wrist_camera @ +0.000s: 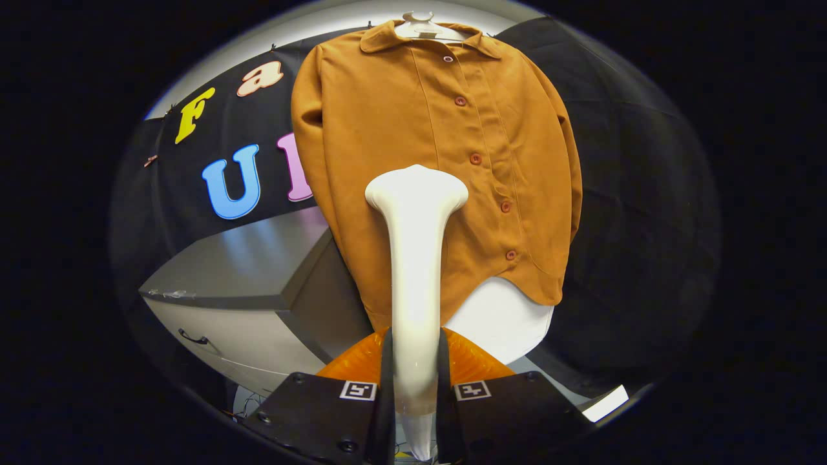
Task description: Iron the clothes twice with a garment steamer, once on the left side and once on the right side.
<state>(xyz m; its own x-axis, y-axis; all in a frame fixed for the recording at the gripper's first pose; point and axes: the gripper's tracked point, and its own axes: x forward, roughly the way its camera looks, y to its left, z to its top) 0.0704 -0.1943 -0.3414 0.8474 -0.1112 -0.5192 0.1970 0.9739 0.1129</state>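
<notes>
We're clamping the hand-held gripper [413,381] around the garment steamer's [415,258] smooth, probably slippery handle, its head sitting just ahead against the soft brown shirt [400,129] hanging beyond, so we're keeping it pinched low.

Gripper [415,394] blocks with square markers (visible screws)

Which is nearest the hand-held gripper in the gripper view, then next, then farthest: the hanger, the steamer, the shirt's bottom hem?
1. Steamer: clamped between the fingers of the hand-held gripper, head pointing ahead at the shirt.
2. Shirt's bottom hem: just beyond the fingers, behind the steamer's neck.
3. Hanger: farthest, at the shirt's collar.
</notes>
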